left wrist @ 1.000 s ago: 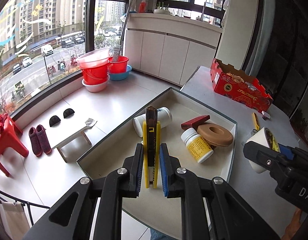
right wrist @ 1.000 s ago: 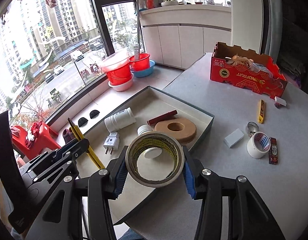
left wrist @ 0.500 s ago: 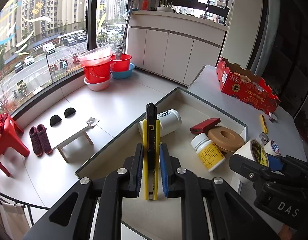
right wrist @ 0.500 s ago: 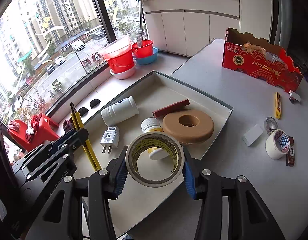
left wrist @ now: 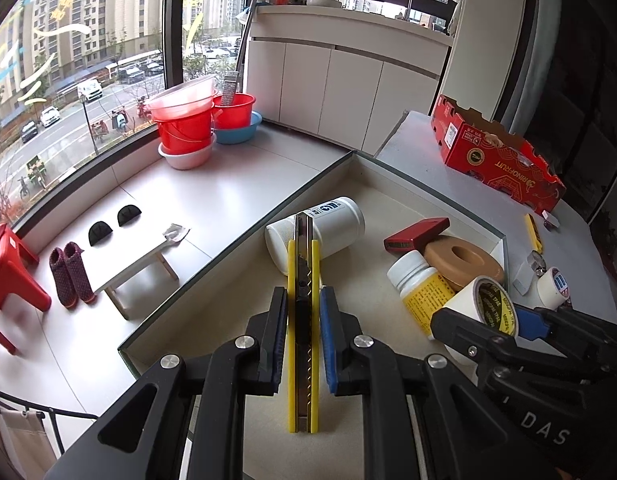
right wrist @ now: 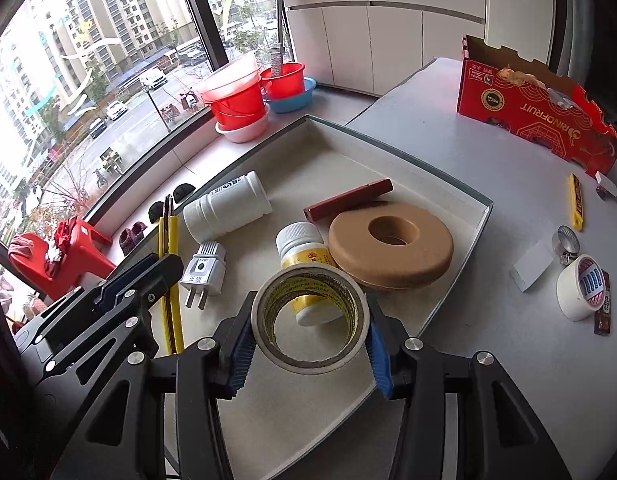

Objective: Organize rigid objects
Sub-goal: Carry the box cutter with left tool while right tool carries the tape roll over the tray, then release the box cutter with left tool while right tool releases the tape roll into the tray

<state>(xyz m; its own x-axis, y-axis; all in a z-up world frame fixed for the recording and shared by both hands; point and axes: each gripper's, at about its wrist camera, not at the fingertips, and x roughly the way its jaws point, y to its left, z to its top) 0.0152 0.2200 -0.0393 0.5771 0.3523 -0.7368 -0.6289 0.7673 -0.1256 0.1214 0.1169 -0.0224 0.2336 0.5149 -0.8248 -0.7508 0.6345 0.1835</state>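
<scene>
You are mid-delivery: your left gripper [left wrist: 303, 336] is clamped tight on the yellow utility knife [left wrist: 304, 320], and your right gripper [right wrist: 310, 338] is closed partway around the roll of tape [right wrist: 309, 322]. Both hang over the near end of the tray [right wrist: 460, 252]. In the right wrist view, the pill bottle [right wrist: 304, 256] and tan ring [right wrist: 390, 246] lie at twelve to one o'clock of the tape, the plug [right wrist: 202, 270] at ten. Next, I judge, you lower each onto bare tray floor, then release.
</scene>
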